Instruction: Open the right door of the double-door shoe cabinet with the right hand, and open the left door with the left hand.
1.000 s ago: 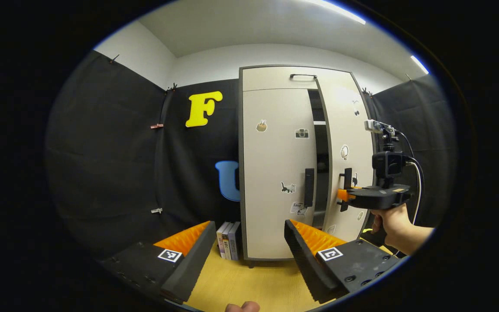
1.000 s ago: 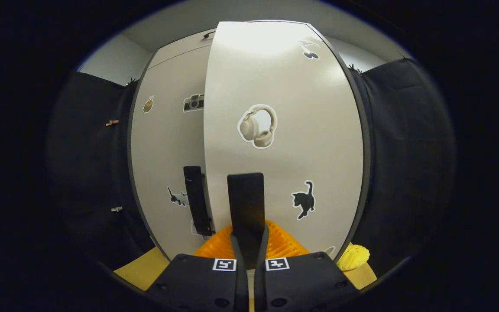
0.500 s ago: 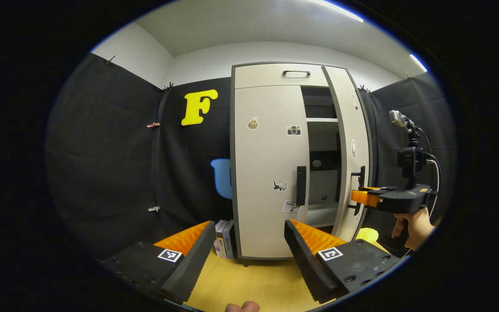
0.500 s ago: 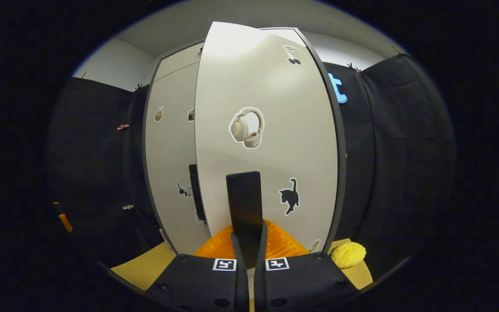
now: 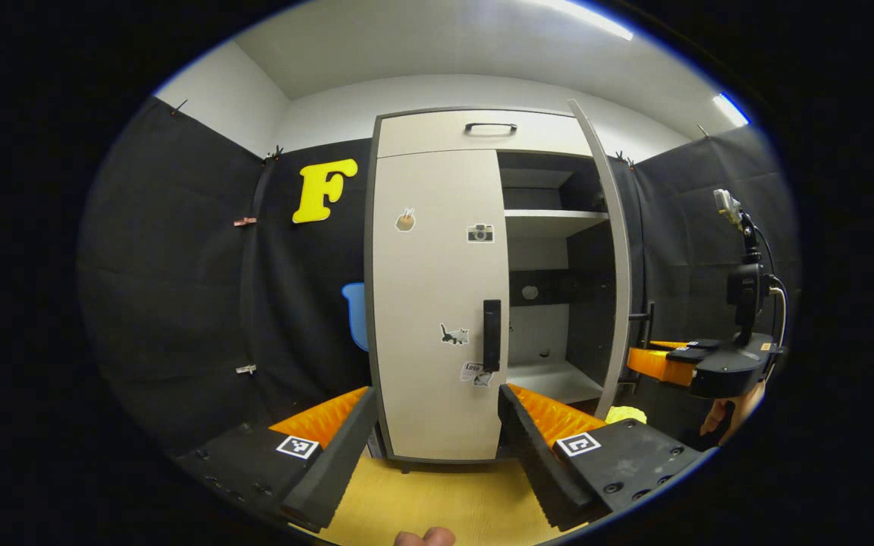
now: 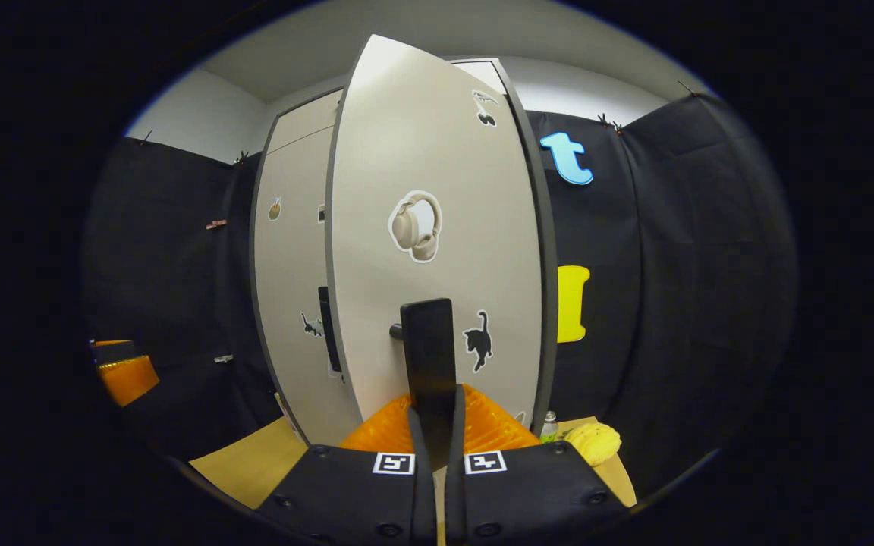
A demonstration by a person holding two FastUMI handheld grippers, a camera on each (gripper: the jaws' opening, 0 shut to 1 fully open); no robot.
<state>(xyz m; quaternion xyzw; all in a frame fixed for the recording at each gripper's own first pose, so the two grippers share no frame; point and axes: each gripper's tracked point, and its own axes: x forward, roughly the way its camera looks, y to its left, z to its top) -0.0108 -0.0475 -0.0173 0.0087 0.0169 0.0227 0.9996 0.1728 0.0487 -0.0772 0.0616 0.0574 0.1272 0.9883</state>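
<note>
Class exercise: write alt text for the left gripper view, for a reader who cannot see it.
A tall pale shoe cabinet stands with its right door swung open onto shelves and its left door shut. The right gripper is at the open door's handle, while the left gripper hangs open before the left door.

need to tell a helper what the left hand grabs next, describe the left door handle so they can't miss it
Find the tall pale shoe cabinet against the black cloth. Its left door is shut. The left door handle is the dark upright bar near that door's inner edge, right of a cat sticker; the right door's handle is clamped by the right gripper.
</note>
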